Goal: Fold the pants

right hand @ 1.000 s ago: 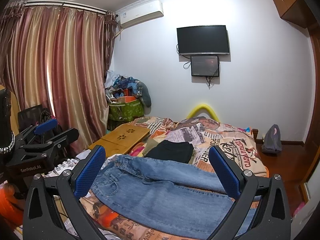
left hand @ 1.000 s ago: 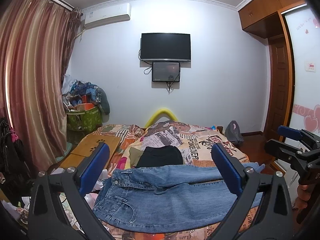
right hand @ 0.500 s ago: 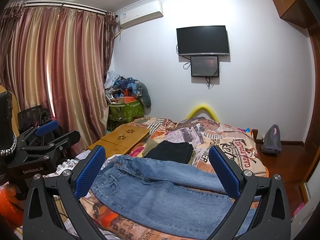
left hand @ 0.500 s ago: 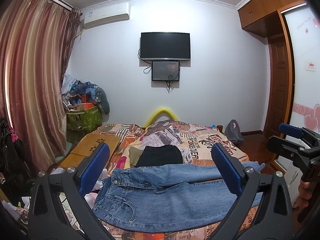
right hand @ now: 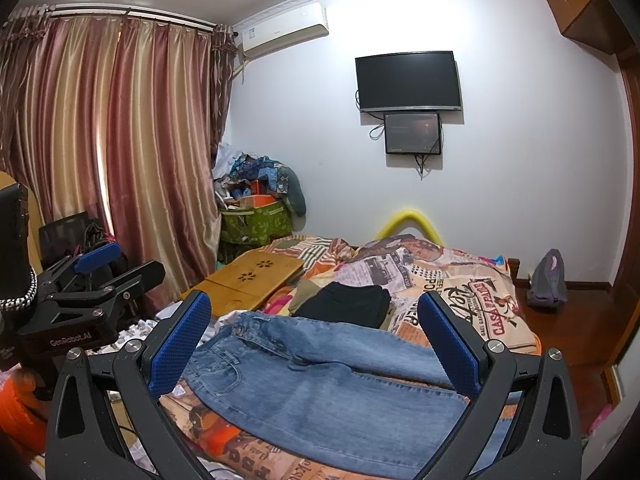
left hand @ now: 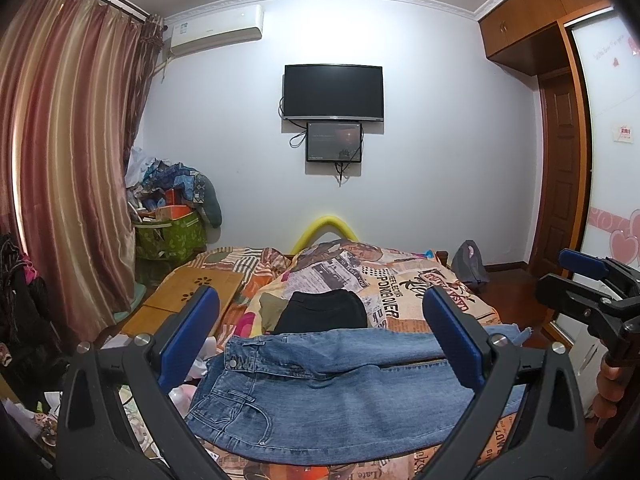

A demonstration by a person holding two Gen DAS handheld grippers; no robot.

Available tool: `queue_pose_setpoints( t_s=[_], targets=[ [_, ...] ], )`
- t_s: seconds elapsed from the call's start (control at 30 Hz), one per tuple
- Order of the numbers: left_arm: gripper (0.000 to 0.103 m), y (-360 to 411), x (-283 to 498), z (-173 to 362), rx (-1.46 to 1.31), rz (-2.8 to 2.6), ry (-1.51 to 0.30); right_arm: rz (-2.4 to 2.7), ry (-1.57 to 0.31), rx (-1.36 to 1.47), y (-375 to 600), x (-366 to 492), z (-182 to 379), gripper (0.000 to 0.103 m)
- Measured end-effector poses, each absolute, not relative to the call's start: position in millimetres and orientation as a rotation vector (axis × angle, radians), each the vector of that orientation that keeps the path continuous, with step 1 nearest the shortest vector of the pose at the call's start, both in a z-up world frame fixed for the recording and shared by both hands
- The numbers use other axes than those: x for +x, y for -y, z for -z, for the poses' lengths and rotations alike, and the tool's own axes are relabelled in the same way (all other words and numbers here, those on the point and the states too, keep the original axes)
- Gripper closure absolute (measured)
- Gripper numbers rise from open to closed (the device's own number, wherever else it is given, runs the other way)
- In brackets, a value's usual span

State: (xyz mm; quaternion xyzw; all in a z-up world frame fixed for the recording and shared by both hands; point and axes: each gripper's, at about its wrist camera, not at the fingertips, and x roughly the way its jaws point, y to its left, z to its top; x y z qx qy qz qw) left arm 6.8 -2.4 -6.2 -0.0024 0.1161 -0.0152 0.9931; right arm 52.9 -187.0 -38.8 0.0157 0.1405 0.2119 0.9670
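I'm in a home bedroom. A bed [left hand: 400, 280] with a printed cover lies ahead at 12 o'clock, a television [left hand: 333, 92] on the wall above, curtains [left hand: 60, 160] at 9 o'clock, a wardrobe [left hand: 532, 16] at 2 o'clock.

left tool [left hand: 320, 336]: fingers spread wide, empty | right tool [right hand: 316, 336]: fingers spread wide, empty

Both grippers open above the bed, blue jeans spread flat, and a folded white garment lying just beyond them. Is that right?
Not quite: the folded garment beyond the jeans is black, not white, as both wrist views show. The rest holds: the left gripper and right gripper are open above the bed, and the jeans lie spread flat.
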Motion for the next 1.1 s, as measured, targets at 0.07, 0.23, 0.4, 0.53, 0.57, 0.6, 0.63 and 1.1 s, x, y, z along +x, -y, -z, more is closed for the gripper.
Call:
queue_pose_setpoints(
  t_s=[0.07,0.23,0.4,0.53,0.57,0.6,0.63,1.1],
  targets=[
    [0.000,2.3,7.2,6.8,-0.006,0.032,-0.234,-0.428,-0.283,0.031,186.6,52.6,38.8,0.000],
    [0.000,3.2,7.7,7.5,-0.003,0.035,-0.233,-0.425,-0.283,0.036,187.6,52.5,39.7,0.000],
    [0.000,4.1,7.7,8.1,0.000,0.039,-0.232,-0.424,-0.285,0.034,187.7,52.8,39.2,0.000],
    [0.000,4.9,8.4,8.6,0.000,0.042,-0.235,-0.425,-0.285,0.035,187.8,53.1,39.4,0.000],
    [0.000,5.1,8.4,8.8,0.000,0.043,-0.235,-0.424,-0.286,0.036,187.8,52.8,39.4,0.000],
    [0.000,5.4,8.3,8.9,0.000,0.043,-0.235,-0.425,-0.287,0.036,187.9,52.9,39.5,0.000],
    [0.000,5.5,8.7,8.3,-0.001,0.044,-0.236,-0.425,-0.288,0.036,187.9,53.2,39.4,0.000],
    [0.000,-6.9,41.9,17.1,-0.009,0.054,-0.280,-0.375,-0.314,0.001,193.6,78.2,53.0,0.000]
  ],
)
